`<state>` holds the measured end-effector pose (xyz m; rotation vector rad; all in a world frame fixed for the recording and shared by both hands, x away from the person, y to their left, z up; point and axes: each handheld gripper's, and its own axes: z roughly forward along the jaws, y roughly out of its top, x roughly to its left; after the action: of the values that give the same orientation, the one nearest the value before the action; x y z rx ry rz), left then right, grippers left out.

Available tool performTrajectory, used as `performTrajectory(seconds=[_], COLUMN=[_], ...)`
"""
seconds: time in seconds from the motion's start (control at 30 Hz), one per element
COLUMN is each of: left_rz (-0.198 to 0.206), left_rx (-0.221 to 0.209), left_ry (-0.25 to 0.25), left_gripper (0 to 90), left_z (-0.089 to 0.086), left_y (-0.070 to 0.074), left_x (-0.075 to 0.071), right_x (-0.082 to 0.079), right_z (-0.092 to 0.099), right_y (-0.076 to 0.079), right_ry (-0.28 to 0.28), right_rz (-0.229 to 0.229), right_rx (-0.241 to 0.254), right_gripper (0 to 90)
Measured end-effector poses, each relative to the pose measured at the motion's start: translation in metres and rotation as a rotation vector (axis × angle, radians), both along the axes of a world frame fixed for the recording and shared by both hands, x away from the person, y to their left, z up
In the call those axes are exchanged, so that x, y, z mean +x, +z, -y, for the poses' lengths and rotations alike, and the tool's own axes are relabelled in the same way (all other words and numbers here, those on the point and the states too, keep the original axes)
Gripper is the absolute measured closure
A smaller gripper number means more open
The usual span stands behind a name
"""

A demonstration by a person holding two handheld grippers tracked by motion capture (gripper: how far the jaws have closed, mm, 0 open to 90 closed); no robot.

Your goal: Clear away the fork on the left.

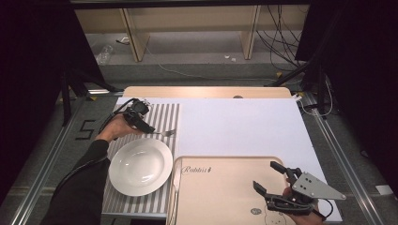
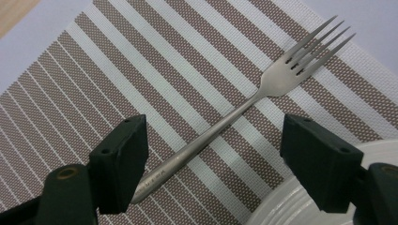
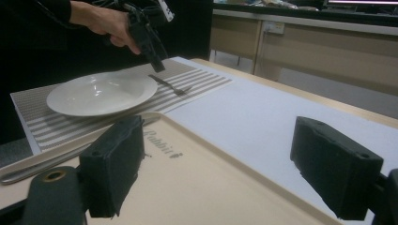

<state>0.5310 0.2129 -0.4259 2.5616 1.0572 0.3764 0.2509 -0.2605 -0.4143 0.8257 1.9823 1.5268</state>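
A steel fork (image 2: 281, 79) lies flat on the brown-and-white striped placemat (image 2: 141, 61), tines pointing away from me. My left gripper (image 2: 213, 125) hovers over its handle, open, with one jaw on each side and neither touching it. From above, the left gripper (image 1: 150, 127) is just behind the white plate (image 1: 141, 166), and the fork (image 1: 167, 133) rests to its right. My right gripper (image 1: 265, 174) is open and holds nothing over the beige tray (image 1: 220, 192). In the right gripper view its jaws (image 3: 216, 136) stand wide above the tray (image 3: 211, 187).
The plate (image 3: 101, 93) takes up the near half of the placemat. A slim metal utensil (image 3: 42, 168) lies along the tray's left rim. A white sheet (image 1: 244, 126) covers the table behind the tray. The plate's rim (image 2: 281, 206) is close under my left gripper's right jaw.
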Motion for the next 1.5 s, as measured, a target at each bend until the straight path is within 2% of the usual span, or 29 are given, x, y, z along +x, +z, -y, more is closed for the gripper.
performTrajectory(seconds=[0.2,0.3,0.47,0.7,0.77,0.83,0.93,1.03,1.17,1.27,1.4,1.5], left_rz=[-0.019,-0.034,-0.046,-0.083,-0.085,-0.079,-0.095,-0.112,-0.123,-0.146,-0.169,-0.185], left_rx=[0.014,0.044,0.047,0.075,0.087,0.118,0.123,0.137,0.124,0.124,0.106,0.077], left_ry=[0.000,-0.015,-0.014,-0.024,-0.030,-0.038,-0.050,-0.039,-0.041,-0.040,-0.037,-0.031], left_gripper=[24.4,24.8,26.1,28.0,30.1,34.8,36.7,40.1,43.0,44.9,48.0,51.9], left_z=[0.002,0.003,0.003,0.005,0.006,0.008,0.009,0.008,0.008,0.008,0.007,0.004], left_y=[-0.012,-0.019,-0.022,-0.027,-0.030,-0.032,-0.033,-0.035,-0.035,-0.035,-0.035,-0.036], left_x=[0.006,0.008,0.011,0.016,0.016,0.015,0.015,0.018,0.019,0.022,0.024,0.024], right_x=[0.000,0.000,0.000,0.000,0.000,0.000,0.000,0.000,0.000,0.000,0.000,-0.001], right_z=[0.000,-0.001,0.000,-0.002,-0.002,-0.001,-0.001,-0.001,-0.001,-0.001,-0.001,-0.001], right_y=[0.000,0.000,0.000,0.000,0.000,0.000,0.000,0.000,0.000,0.000,0.000,0.000], right_ry=[0.008,0.008,0.007,0.012,0.011,0.010,0.009,0.010,0.011,0.011,0.012,0.012], right_rz=[-0.004,0.000,-0.006,0.001,0.000,-0.001,-0.002,-0.001,0.000,-0.001,-0.002,-0.003], right_rx=[0.005,0.005,0.006,0.005,0.005,0.004,0.004,0.006,0.005,0.003,0.004,0.004], right_gripper=[18.6,18.6,18.6,18.7,18.7,18.7,18.7,18.7,18.8,18.8,18.9,19.0])
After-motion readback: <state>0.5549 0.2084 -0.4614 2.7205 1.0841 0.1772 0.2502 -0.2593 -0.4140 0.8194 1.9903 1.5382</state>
